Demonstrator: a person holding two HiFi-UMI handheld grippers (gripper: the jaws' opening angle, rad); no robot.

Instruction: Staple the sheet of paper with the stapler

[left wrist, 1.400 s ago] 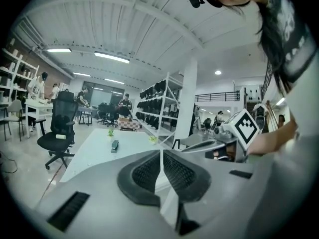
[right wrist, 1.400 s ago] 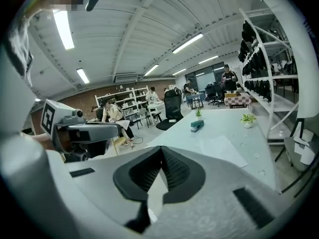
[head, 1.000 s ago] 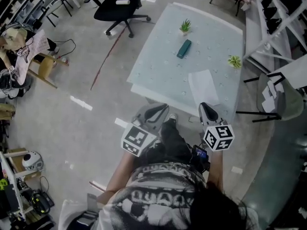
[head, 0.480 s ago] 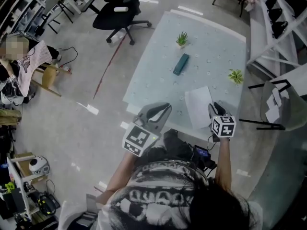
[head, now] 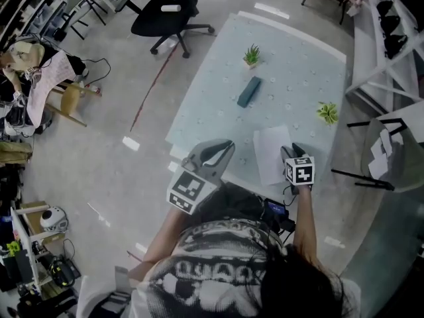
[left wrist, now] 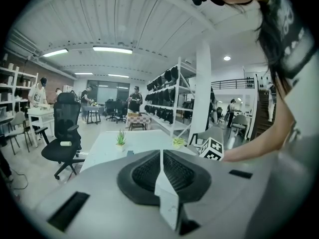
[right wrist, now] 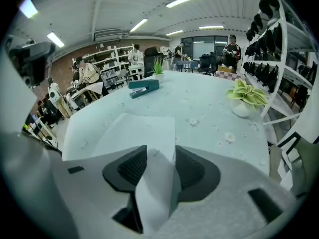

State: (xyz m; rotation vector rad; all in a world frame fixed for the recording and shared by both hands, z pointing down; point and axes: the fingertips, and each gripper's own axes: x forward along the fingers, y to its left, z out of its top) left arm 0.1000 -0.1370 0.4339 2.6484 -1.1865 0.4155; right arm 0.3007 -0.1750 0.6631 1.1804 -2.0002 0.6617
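Our right claw (right wrist: 160, 151) is released and its jaws are opening. The near corner of the sheet of paper (right wrist: 124, 131) shows in the gap between them, lying flat on the table (right wrist: 209, 113) with no pad pressing it. Our left claw (left wrist: 162, 153) is clenched on nothing. The teal stapler (right wrist: 143, 87) sits well ahead of the right claw, beyond the sheet and slightly left.

We judge the paper light and limp, and likely to skid on the smooth top, so we would pinch it at that near corner. The stapler looks rigid and heavier; we would grip it across its long sides.
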